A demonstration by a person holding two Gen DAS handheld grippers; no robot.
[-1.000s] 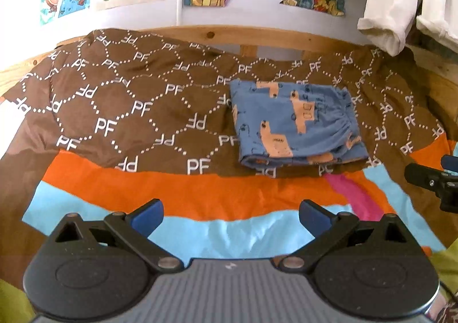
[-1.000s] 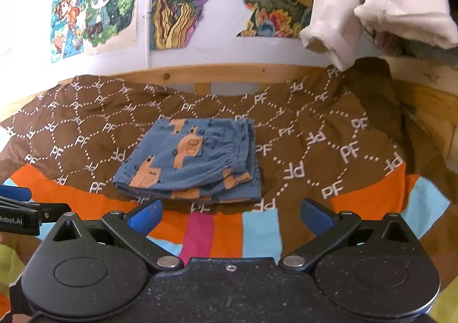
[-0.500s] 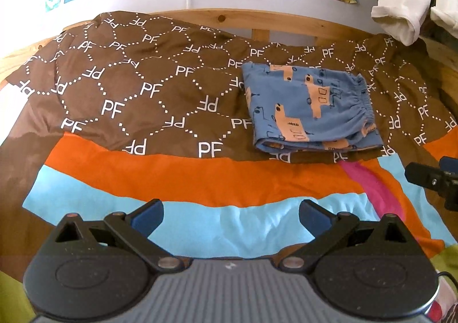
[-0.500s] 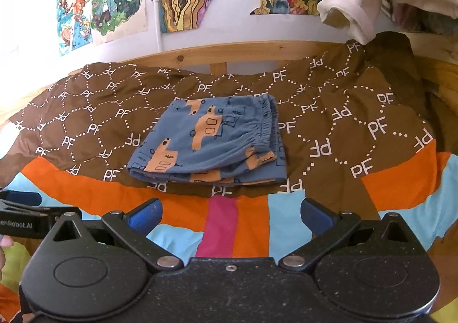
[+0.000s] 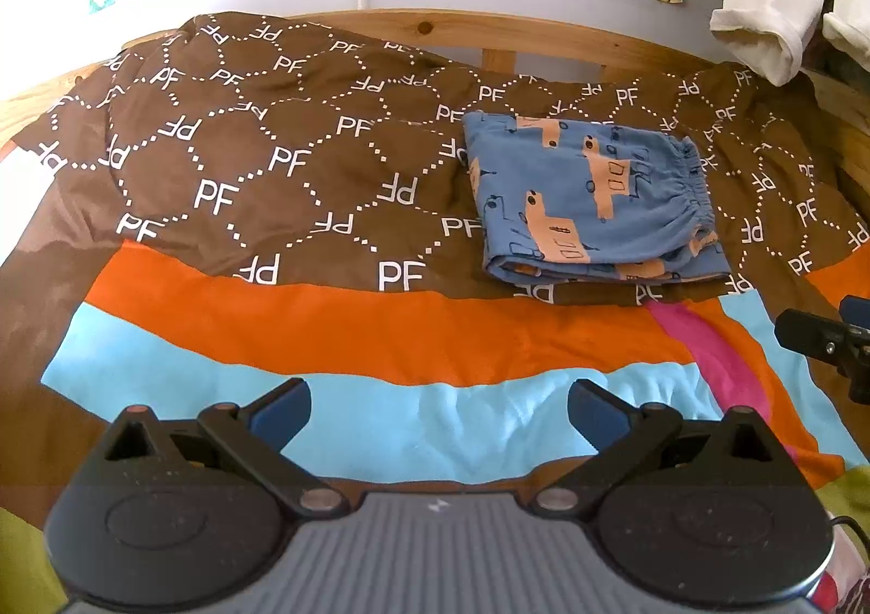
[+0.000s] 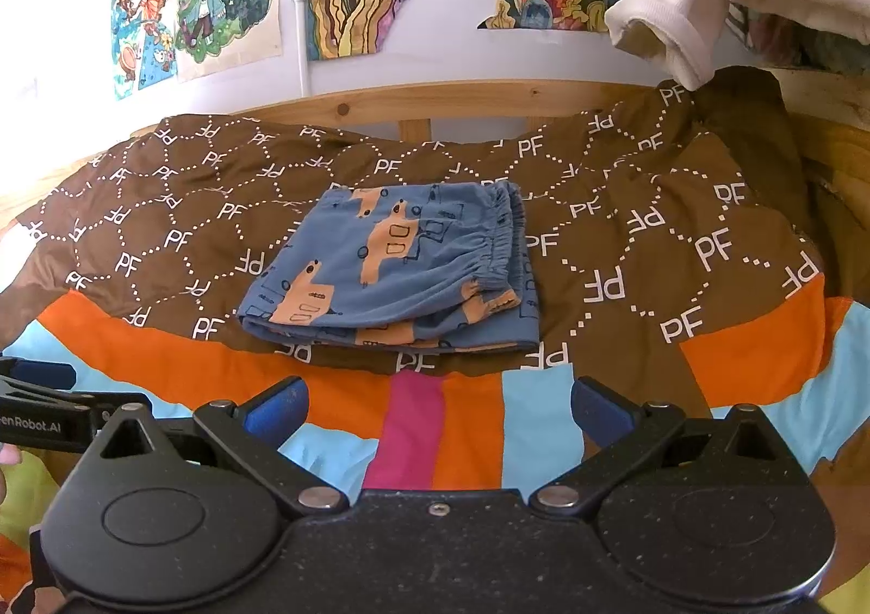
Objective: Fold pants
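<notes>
Right wrist view: pants (image 6: pixel 391 266) lie folded in a compact blue stack on the bed's brown blanket (image 6: pixel 641 233), elastic waistband to the right. Both hand-held grippers empty, jaws spread: right (image 6: pixel 435 404), left (image 5: pixel 437 402), each short of the pants. Soft, light cloth; layers likely slip. Pinch all layers at a folded edge.

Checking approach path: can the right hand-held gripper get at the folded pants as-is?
Probably yes. The right hand-held gripper is open, and only bare blanket lies between it and the folded pants.
</notes>
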